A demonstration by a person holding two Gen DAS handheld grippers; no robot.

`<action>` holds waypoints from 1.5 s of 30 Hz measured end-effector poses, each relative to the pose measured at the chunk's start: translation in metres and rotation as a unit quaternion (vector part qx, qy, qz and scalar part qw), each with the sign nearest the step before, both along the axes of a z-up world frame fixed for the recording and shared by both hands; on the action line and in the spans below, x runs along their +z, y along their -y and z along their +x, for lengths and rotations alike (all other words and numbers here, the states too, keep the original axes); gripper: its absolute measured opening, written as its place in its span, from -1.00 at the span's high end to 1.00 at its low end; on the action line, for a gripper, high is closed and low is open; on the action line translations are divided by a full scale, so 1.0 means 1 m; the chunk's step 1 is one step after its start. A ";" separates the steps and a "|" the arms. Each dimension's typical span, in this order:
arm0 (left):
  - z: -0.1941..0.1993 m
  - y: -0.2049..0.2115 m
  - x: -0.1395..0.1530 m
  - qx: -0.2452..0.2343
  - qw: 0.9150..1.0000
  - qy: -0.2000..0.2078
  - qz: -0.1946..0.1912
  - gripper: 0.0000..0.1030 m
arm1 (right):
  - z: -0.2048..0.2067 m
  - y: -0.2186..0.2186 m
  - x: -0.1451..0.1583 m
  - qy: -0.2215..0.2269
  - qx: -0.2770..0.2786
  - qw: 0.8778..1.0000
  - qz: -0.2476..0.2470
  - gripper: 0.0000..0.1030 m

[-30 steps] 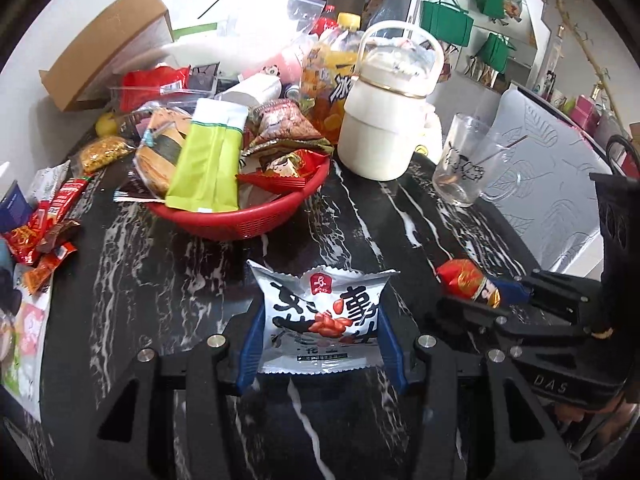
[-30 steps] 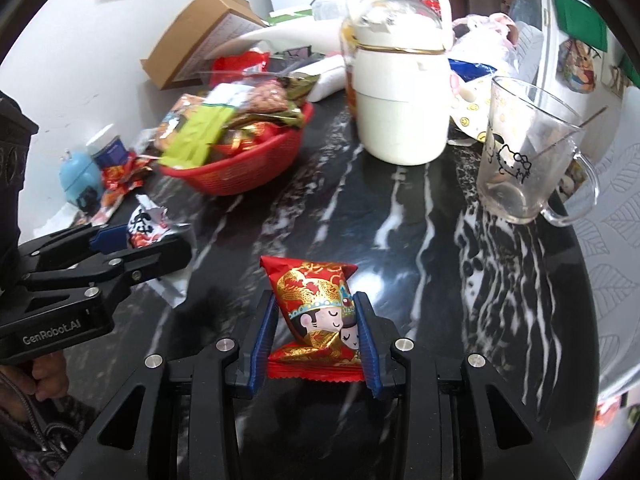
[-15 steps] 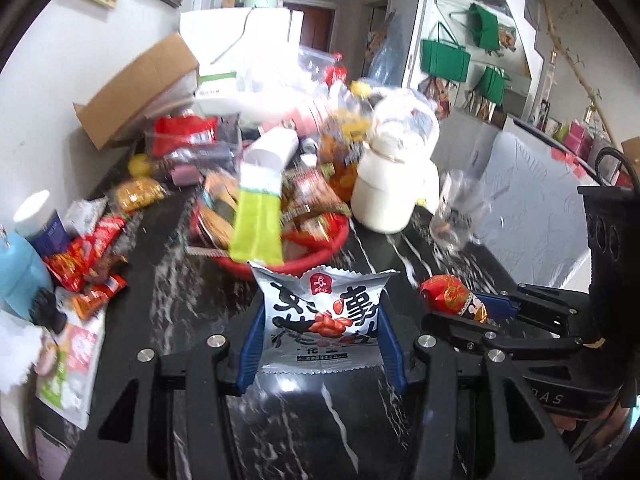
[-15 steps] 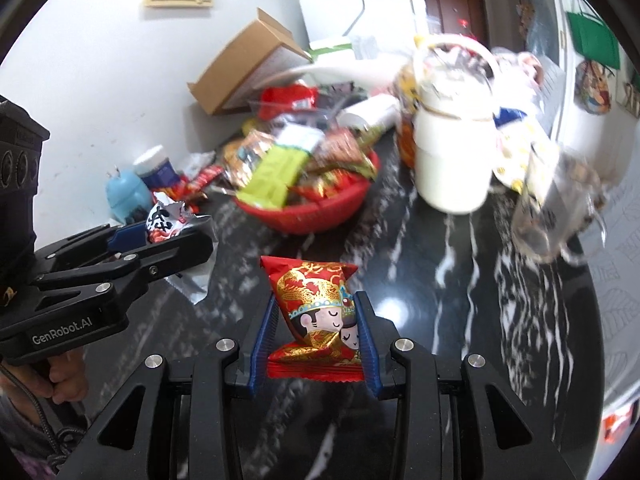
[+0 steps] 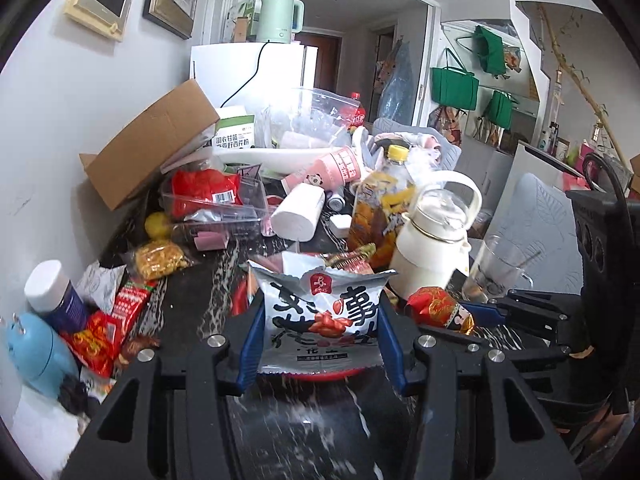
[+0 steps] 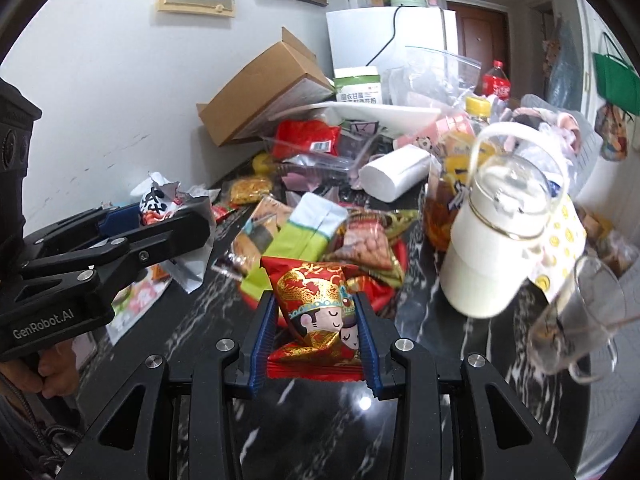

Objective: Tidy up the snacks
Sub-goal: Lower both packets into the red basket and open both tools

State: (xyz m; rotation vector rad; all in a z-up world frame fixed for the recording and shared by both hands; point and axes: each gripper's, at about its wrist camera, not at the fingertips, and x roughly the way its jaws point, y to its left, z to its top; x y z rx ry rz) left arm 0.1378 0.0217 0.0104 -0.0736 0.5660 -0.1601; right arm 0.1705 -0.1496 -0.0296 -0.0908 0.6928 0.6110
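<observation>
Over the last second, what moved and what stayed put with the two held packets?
Both grippers rose off the table and advanced toward the red basket. The left gripper carried the white peanut packet; the right gripper carried the red candy packet. Both grips are unchanged, nothing released; basket contents, the cream jug and the glass mug look unmoved.

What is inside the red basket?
The red basket holds a green-and-white packet, a nut packet and others; the red packet hides its near side.
</observation>
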 end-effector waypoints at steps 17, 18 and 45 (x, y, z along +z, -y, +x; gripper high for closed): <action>0.091 -0.013 -0.031 -0.007 0.998 -0.056 -0.007 0.04 | 0.074 -0.043 -0.044 -0.034 0.029 0.999 -0.026 0.27; 0.093 -0.013 -0.036 -0.006 0.998 -0.064 -0.006 0.04 | 0.074 -0.044 -0.045 -0.031 0.030 0.999 -0.030 0.27; 0.086 -0.016 -0.038 0.007 0.997 -0.072 0.003 -0.27 | 0.063 -0.036 -0.040 -0.027 0.016 0.998 -0.048 -0.26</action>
